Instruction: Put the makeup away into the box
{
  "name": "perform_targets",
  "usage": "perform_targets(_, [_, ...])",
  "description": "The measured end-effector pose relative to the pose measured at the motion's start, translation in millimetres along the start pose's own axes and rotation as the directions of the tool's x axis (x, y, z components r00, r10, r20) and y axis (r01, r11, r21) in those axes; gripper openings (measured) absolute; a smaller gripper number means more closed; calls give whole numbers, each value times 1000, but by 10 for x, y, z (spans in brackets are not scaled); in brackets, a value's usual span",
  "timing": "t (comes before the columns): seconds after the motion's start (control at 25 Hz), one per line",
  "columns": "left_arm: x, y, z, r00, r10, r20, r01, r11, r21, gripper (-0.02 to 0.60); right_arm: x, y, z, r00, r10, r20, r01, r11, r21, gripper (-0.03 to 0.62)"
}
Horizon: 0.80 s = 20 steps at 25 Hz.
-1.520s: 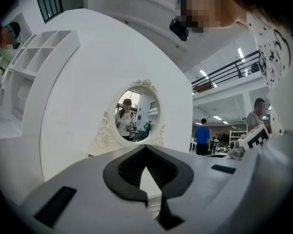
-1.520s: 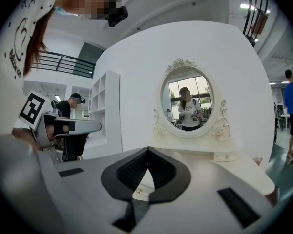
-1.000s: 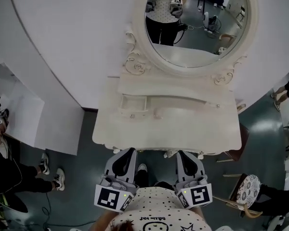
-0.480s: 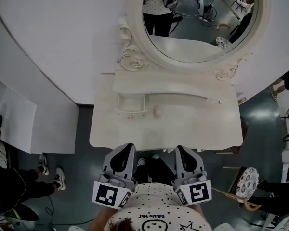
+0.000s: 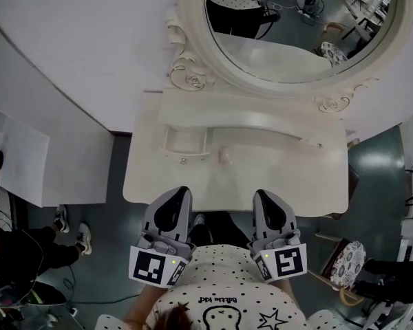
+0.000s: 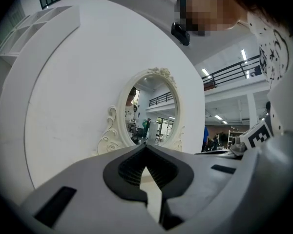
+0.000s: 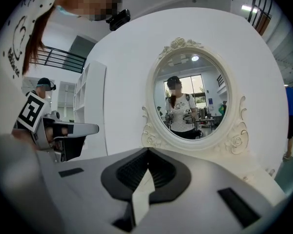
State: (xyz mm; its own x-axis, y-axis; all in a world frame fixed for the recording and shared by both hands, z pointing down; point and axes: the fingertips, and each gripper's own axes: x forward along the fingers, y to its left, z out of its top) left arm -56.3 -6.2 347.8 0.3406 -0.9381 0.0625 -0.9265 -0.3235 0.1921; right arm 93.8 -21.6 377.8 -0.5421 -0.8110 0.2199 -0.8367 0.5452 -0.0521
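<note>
Left hand-held gripper (image 5: 177,192) parallels right hand-held gripper (image 5: 262,194), closed.

1. One white dressing table (image 5: 289,184).
2. One oval mirror in a carved white frame (image 5: 296,43), at the table's back.
3. One small pale round object (image 5: 225,156), on the table.
4. Two grey grippers at the table's front edge: left gripper (image 5: 174,194), right gripper (image 5: 265,196).

light: bright, even, ceiling strips | focus: sharp | edges: fisheye bend, dark corners
</note>
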Motion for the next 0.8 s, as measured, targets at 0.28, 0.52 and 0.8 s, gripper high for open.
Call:
perform_targets(0.28, [292,66,5,998,61,28,-61,998,-2,-5,258,-308,10,999,41,-1,-41,999,-18,6])
perform_targets(0.52, [424,93,-15,996,90,28,-90,996,1,-5,328,-466,-17,999,50,-11,-50,999,-16,6])
perform_targets(0.8, [508,158,113,997,68,34,-69,997,25,-5,431,-463,91,999,34,8,-34,999,-6,6])
